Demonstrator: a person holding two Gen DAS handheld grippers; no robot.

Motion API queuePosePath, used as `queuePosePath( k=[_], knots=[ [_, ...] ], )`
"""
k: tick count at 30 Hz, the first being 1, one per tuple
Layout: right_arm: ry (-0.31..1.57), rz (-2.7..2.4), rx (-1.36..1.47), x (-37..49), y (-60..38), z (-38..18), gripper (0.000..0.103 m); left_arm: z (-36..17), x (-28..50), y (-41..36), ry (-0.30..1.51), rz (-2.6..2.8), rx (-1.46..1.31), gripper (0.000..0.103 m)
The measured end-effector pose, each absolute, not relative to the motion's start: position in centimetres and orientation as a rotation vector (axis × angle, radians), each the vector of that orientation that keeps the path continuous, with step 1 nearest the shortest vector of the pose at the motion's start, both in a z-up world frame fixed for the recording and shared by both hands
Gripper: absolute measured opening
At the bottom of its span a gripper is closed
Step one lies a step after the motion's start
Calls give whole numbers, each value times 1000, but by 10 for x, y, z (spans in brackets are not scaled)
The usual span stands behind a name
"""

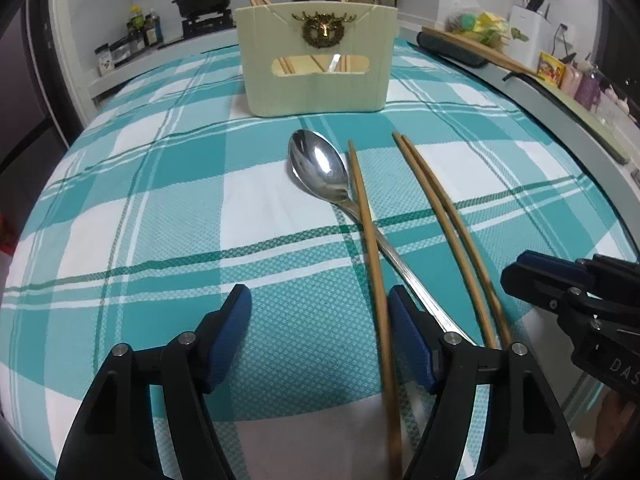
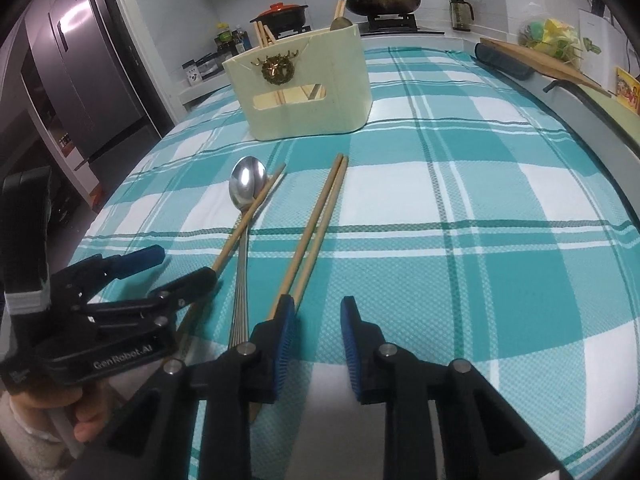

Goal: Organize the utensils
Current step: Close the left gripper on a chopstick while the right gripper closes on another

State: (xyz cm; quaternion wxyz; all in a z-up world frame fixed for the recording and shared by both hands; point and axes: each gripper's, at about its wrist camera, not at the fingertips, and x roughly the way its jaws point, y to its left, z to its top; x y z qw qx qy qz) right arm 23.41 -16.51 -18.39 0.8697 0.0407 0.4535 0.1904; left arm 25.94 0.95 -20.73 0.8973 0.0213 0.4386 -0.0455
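Observation:
A cream utensil holder (image 1: 316, 60) (image 2: 304, 88) with a gold deer emblem stands on the teal checked cloth and holds chopsticks and a spoon. A steel spoon (image 1: 320, 168) (image 2: 247, 184) lies in front of it, with a single chopstick (image 1: 370, 240) (image 2: 250, 216) crossing its handle. A pair of chopsticks (image 1: 444, 216) (image 2: 316, 224) lies to the right. My left gripper (image 1: 320, 312) (image 2: 184, 264) is open, low over the cloth, with the single chopstick running between its fingers. My right gripper (image 2: 318, 320) (image 1: 516, 264) is open, just right of the pair's near ends.
A dark roll with a wooden board (image 1: 472, 50) (image 2: 520, 60) lies at the table's far right edge. Behind are a stove with a pan (image 2: 384, 0) and a pot (image 2: 280, 16). A fridge (image 2: 80, 60) stands at the left.

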Motion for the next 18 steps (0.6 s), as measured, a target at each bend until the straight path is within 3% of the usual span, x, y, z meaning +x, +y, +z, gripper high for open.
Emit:
queuePosePath(
  k=[5,8,11,12,13,18],
  knots=[
    [971,411,65,241,-153,-192,20,-207,255,5,891,-95,62,59],
    [976,420,24,242,-145,-192,18,-206,251,0,876,-102,70,45],
    [969,422,-28,240,-137,-191,16,-206,247,-10,855,-122,107,23],
    [961,408,-52,240,-135,-191,12,-206,246,-12,848,-116,122,11],
    [964,387,-69,241,-135,-192,8,-206,245,-14,842,-105,140,7],
    [950,333,-76,238,-143,-193,7,-205,244,-7,831,-83,109,4]
  ],
)
